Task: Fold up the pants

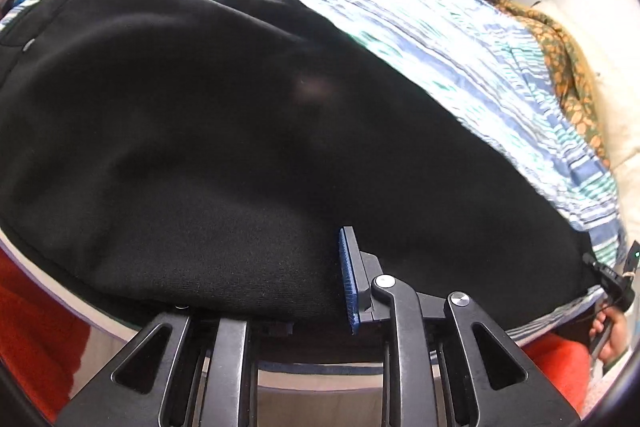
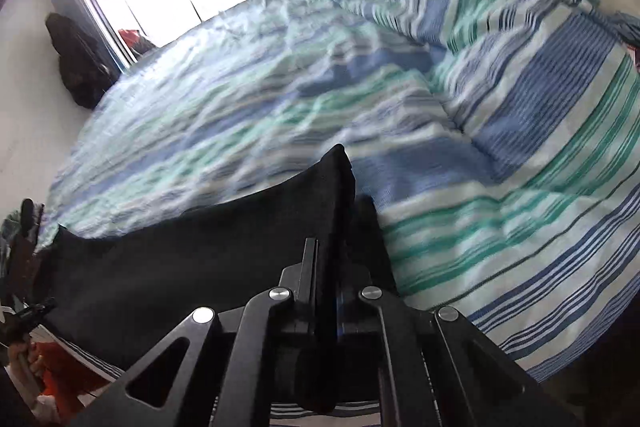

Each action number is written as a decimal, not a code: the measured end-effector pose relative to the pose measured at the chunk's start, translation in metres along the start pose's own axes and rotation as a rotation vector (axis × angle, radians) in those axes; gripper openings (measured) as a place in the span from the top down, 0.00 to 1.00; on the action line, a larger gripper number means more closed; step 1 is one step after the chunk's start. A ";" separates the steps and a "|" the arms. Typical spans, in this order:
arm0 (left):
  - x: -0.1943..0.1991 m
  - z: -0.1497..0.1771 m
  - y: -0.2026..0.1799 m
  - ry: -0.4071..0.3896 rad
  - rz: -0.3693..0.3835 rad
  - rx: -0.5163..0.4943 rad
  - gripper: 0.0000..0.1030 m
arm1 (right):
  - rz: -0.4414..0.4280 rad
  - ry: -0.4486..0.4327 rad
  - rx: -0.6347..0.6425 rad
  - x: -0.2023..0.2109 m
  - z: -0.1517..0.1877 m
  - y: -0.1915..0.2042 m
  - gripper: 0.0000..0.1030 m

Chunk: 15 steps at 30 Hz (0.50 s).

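Right gripper (image 2: 325, 267) is clamped on the black pants (image 1: 224, 131) edge; left gripper (image 1: 280, 291) is nearly closed over the same hem, grip unclear; your risk: left slips, fold skews on striped bedspread (image 2: 500, 147).

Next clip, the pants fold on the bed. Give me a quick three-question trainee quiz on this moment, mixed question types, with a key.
1. True or false: the black pants lie on a plain white sheet.
2. Multiple choice: in the right wrist view, the right gripper is (A) open above the bed, (B) shut on a corner of the pants, (C) holding a pillow.
3. Short answer: which colours stripe the bedspread?

Key:
1. False; the bedspread under them is striped.
2. B; black fabric is pinched between the closed fingers.
3. Blue, green and white.
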<state>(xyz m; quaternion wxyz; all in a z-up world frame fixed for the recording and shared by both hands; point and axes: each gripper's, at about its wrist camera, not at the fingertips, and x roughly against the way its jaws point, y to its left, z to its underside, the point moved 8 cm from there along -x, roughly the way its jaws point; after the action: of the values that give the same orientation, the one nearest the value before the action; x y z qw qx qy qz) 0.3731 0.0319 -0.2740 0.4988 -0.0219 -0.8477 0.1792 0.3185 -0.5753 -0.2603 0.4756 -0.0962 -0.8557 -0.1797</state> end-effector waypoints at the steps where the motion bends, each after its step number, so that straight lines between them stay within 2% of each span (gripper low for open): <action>1: 0.001 -0.001 -0.002 -0.004 -0.005 -0.009 0.81 | 0.010 0.007 0.008 -0.006 0.006 -0.001 0.94; 6: 0.003 0.001 -0.006 0.014 0.006 0.001 0.80 | 0.036 -0.020 -0.010 -0.005 0.006 -0.004 0.92; 9: 0.009 0.001 -0.008 0.023 0.018 -0.016 0.90 | 0.070 -0.045 0.014 0.007 0.005 0.000 0.92; 13: 0.002 0.008 -0.009 0.045 -0.018 -0.061 0.92 | 0.105 0.024 0.008 -0.001 0.009 -0.004 0.93; 15: 0.005 0.007 -0.014 0.047 -0.022 -0.076 0.93 | 0.125 0.032 0.019 -0.004 0.010 -0.004 0.93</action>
<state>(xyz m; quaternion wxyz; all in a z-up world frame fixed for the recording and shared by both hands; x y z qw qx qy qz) 0.3665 0.0175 -0.2680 0.5194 -0.0357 -0.8421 0.1410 0.3113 -0.5753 -0.2691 0.5003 -0.1421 -0.8421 -0.1427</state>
